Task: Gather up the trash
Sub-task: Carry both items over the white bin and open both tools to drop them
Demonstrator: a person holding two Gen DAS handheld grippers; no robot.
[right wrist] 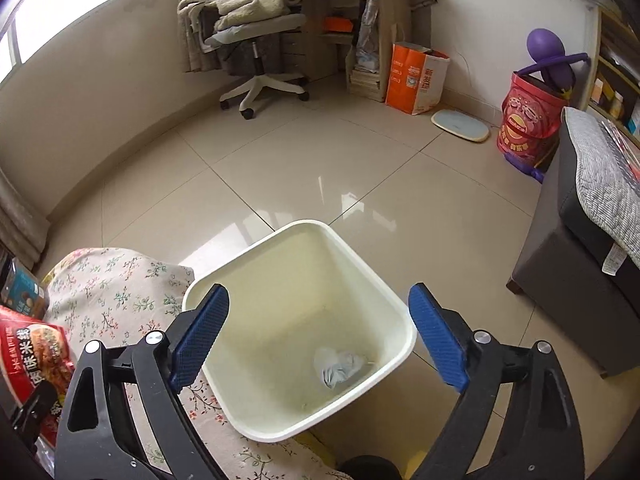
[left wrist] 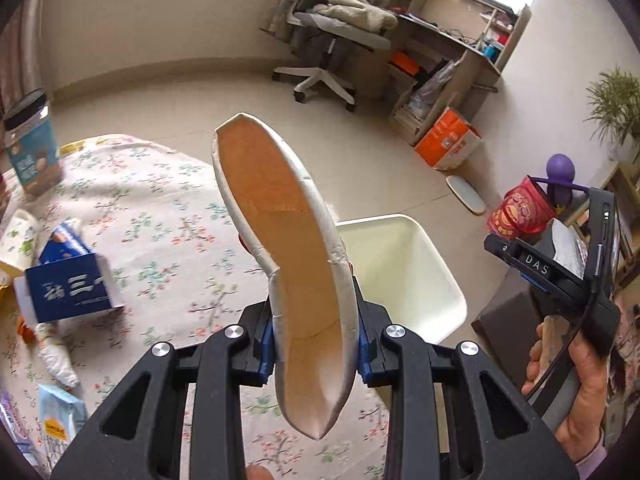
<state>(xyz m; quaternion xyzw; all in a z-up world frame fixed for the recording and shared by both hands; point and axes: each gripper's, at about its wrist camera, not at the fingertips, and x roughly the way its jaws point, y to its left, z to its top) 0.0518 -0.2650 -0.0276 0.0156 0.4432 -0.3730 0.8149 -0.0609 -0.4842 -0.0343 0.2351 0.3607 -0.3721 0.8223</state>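
My left gripper (left wrist: 316, 344) is shut on a squashed paper container (left wrist: 280, 216), silver-white outside and orange-brown inside, which sticks up over the floral-cloth table (left wrist: 160, 208). Beyond it on the floor stands the white bin (left wrist: 404, 272). In the right wrist view my right gripper (right wrist: 320, 336) hangs open above the white bin (right wrist: 224, 280), with nothing between its blue pads (right wrist: 200, 336). A crumpled grey-white wrapper (right wrist: 338, 366) lies on the bin's bottom. A hand (left wrist: 576, 392) holds the right gripper's body (left wrist: 560, 268) at the right of the left wrist view.
On the table lie a blue carton (left wrist: 72, 284), a black-lidded jar (left wrist: 32, 144), a white wrapper (left wrist: 56, 356) and a red snack bag (right wrist: 36, 360). An office chair (right wrist: 256, 40), an orange box (right wrist: 416, 76), a red bucket (right wrist: 528, 120) and a dark ottoman (right wrist: 576, 280) stand around the tiled floor.
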